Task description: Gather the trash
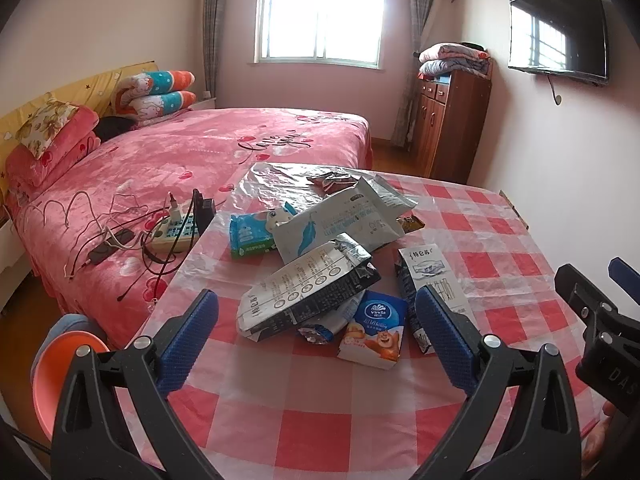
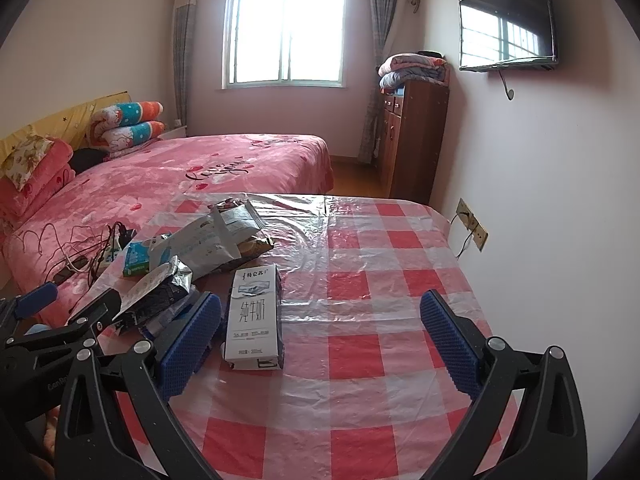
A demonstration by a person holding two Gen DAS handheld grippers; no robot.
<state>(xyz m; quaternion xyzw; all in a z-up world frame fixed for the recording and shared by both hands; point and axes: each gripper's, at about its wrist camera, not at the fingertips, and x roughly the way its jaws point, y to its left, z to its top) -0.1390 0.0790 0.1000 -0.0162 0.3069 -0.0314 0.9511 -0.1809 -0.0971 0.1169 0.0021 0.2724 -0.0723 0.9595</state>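
Note:
A pile of trash lies on the red-checked table (image 1: pixel 320 400): a black-and-silver foil bag (image 1: pixel 308 292), a white pouch (image 1: pixel 340 220), a blue wipes pack (image 1: pixel 250 236), a Vinda tissue pack (image 1: pixel 374 330) and a milk carton (image 1: pixel 430 284). My left gripper (image 1: pixel 316 336) is open and empty, above the table just in front of the pile. My right gripper (image 2: pixel 320 336) is open and empty, with the milk carton (image 2: pixel 254 316) lying between its fingers, nearer the left finger. The foil bag (image 2: pixel 160 292) lies left of it.
A pink bed (image 1: pixel 200 168) with a power strip and cables (image 1: pixel 172 232) stands left of the table. An orange bin (image 1: pixel 60 380) sits at the table's near left. A wooden cabinet (image 1: pixel 448 128) and a wall TV (image 1: pixel 560 28) are on the right. A wall socket (image 2: pixel 472 230) is beside the table.

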